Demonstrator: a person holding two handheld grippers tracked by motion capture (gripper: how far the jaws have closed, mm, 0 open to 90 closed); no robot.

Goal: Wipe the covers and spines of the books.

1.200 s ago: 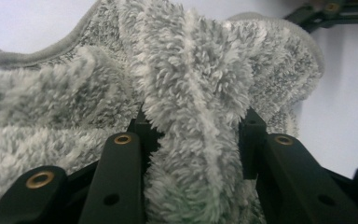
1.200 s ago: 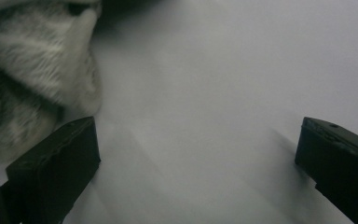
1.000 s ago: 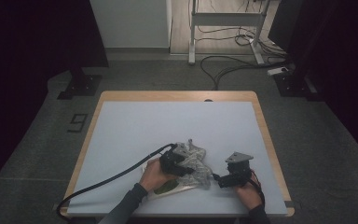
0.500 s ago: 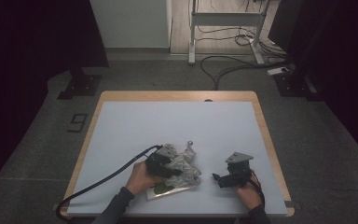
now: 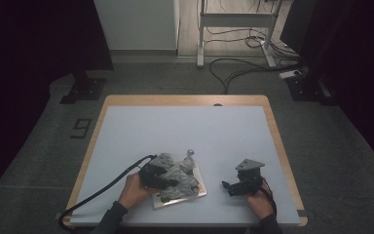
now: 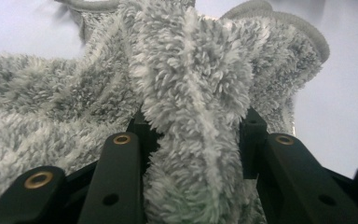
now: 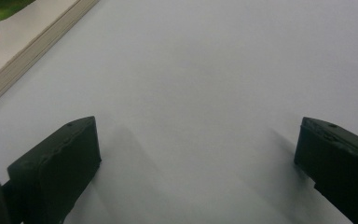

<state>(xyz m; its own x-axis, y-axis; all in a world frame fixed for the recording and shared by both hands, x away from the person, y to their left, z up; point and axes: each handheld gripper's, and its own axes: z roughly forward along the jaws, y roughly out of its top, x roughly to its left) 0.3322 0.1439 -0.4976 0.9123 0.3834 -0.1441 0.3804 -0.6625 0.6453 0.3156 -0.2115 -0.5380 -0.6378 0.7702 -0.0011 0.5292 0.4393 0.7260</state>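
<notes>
Two hand-held black grippers, dark sleeves on both forearms.
Left gripper [image 5: 161, 175]: black boxy body; thick black cable trails off it across the table toward the near left corner; in the left gripper view, flat black jaw arms carry brass-ringed screw holes plus plain holes. Right gripper [image 5: 233, 185]: black body topped by a grey three-cornered plate; thin dark cable loops by the wrist; in the right gripper view, its jaws end in blocky matte-black pads with slightly rough edges. Left hand [image 5: 135, 189] and right hand [image 5: 259, 201] ungloved.
</notes>
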